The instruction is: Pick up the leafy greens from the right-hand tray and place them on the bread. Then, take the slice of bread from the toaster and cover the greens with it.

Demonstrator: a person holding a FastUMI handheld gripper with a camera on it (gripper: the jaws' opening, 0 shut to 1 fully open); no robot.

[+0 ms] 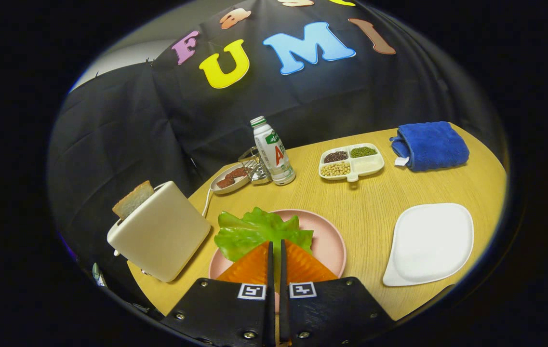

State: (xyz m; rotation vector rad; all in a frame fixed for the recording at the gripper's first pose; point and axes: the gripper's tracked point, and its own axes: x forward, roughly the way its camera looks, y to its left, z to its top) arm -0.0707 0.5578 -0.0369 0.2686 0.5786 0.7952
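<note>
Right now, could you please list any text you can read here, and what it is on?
Bottle label: print too blurred to read.
Blue towel tag: too small to read.
Gripper, fingers closed together at the leafy greens: square markers, no words.
</note>
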